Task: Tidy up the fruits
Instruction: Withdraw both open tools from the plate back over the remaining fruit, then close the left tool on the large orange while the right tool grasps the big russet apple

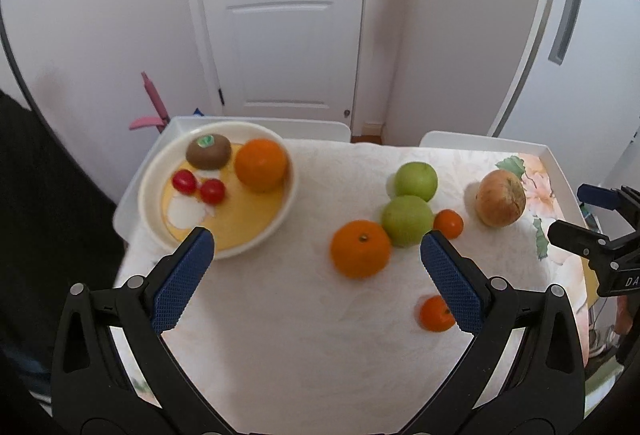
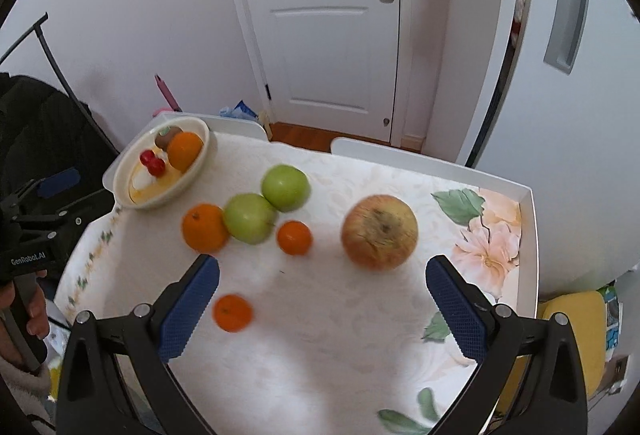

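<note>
Gaping empty, both jaws above the table, small orange (image 2: 232, 312) beside right gripper (image 2: 322, 309).

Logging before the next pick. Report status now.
Left tool open, empty. Right tool open, empty. Bowl part filled; six fruits loose on the cloth, nearest the small orange. Nothing in the way.

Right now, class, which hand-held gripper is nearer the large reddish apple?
Right. The right hand-held gripper opens just in front of the apple; the left hand-held gripper sits further left, nearer the bowl.

Small orange (image 1: 437, 314) partly hidden behind left claw (image 1: 317, 247) finger.
</note>
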The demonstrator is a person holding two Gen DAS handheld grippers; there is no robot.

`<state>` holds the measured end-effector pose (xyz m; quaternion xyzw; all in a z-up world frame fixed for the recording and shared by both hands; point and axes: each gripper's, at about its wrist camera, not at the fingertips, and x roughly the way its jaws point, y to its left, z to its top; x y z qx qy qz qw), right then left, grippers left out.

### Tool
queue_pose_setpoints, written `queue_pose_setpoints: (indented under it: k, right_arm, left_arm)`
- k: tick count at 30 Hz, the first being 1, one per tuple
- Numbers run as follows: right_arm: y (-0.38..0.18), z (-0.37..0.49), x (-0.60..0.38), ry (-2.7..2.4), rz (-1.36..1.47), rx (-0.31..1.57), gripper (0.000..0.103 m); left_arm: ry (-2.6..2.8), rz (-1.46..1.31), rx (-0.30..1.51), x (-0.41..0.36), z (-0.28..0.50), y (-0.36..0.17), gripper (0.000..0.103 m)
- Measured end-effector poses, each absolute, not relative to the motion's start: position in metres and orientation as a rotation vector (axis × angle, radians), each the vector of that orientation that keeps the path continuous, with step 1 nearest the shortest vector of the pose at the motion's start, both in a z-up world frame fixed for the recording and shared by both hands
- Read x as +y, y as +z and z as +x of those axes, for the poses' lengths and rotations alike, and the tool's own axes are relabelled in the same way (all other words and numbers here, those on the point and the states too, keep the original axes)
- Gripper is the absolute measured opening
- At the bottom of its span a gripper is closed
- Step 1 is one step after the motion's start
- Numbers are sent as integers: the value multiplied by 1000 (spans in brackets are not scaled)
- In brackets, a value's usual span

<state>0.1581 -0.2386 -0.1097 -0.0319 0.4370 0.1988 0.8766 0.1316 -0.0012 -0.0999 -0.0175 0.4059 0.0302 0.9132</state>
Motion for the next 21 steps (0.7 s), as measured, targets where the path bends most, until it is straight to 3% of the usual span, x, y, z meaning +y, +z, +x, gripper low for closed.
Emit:
queue_pose_setpoints:
  k: [13,21]
  right_arm:
    - [-168,197,-273,468,-81,922,103]
    - [-188,211,-273,493,-106,917,103]
  left_arm:
    - [89,-25,877,-34,159,-172,103]
    - [82,26,898,-41,167,-198,86]
